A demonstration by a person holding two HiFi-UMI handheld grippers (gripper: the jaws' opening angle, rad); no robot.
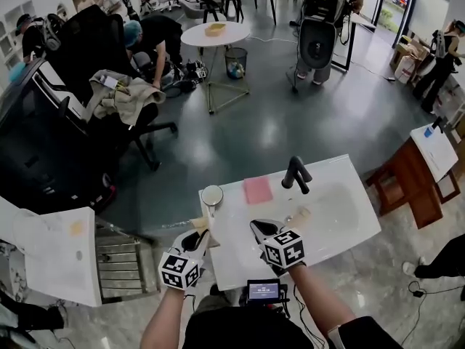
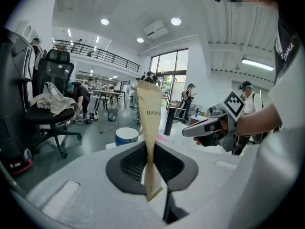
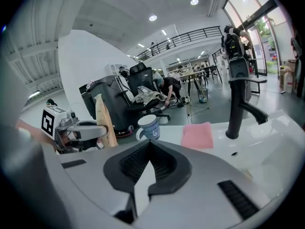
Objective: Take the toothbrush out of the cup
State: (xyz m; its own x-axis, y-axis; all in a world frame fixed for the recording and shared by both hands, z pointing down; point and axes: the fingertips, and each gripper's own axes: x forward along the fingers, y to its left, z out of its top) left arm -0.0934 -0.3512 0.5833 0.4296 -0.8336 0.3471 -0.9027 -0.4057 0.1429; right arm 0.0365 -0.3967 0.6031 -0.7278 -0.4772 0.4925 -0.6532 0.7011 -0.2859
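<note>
The left gripper has its jaws drawn nearly together on the lower end of the toothbrush. The toothbrush is a flat thing in a tan printed paper sleeve, standing upright out of the pads with its bottom edge poking out below them. The right gripper has its jaws closed on each other with nothing between them. It hangs just beside the left one, over the near half of the counter.

The toothbrush is already clear of the cup. It is held in the air at the counter's left edge, while the cup stands on the far left corner, near but apart.

By its look the sleeved brush is very light and thin. The paper is likely slick and quick to crease, so the handle inside could slide or swing under a loose pinch. The low hold leaves a long free length above. A grip across the flat faces, over the stiff handle, seems the surest.

Further out, a pink cloth lies flat along the far edge, right of the cup. A black faucet rises beside it at the rim of the basin. Nothing stands between the grippers and the bare counter, so only the cup and faucet risk a knock on a careless sweep. Office chairs and people are well apart.
</note>
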